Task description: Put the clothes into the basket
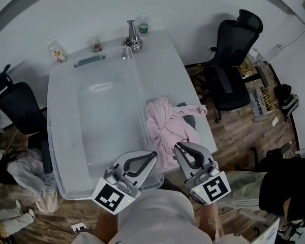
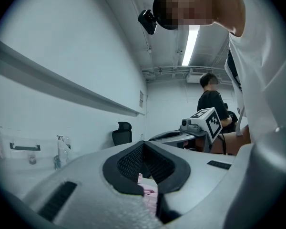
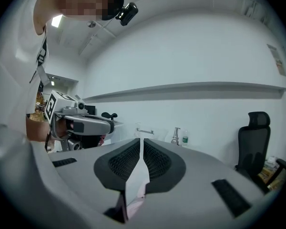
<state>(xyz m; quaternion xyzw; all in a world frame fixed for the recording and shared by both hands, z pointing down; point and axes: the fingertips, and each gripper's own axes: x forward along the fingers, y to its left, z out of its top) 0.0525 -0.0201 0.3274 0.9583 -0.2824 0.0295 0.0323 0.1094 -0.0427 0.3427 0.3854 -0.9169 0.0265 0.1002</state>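
A pink garment (image 1: 169, 123) lies crumpled on the white table (image 1: 162, 60), just right of the large clear plastic basket (image 1: 91, 116). My left gripper (image 1: 153, 154) is held level at the garment's near left edge, beside the basket's near right corner. Its jaws are shut tip to tip (image 2: 143, 143), and a little pink cloth (image 2: 148, 191) shows below them. My right gripper (image 1: 177, 146) hovers over the garment's near part, shut as well (image 3: 141, 140). I see no cloth pinched between either pair of fingertips. The basket holds nothing.
Bottles (image 1: 143, 25), a metal fixture (image 1: 133, 37) and a small jar (image 1: 96, 44) stand along the table's far edge. Black office chairs stand at the right (image 1: 234, 60) and the left (image 1: 20, 105). A person in black (image 1: 284, 187) is at the lower right.
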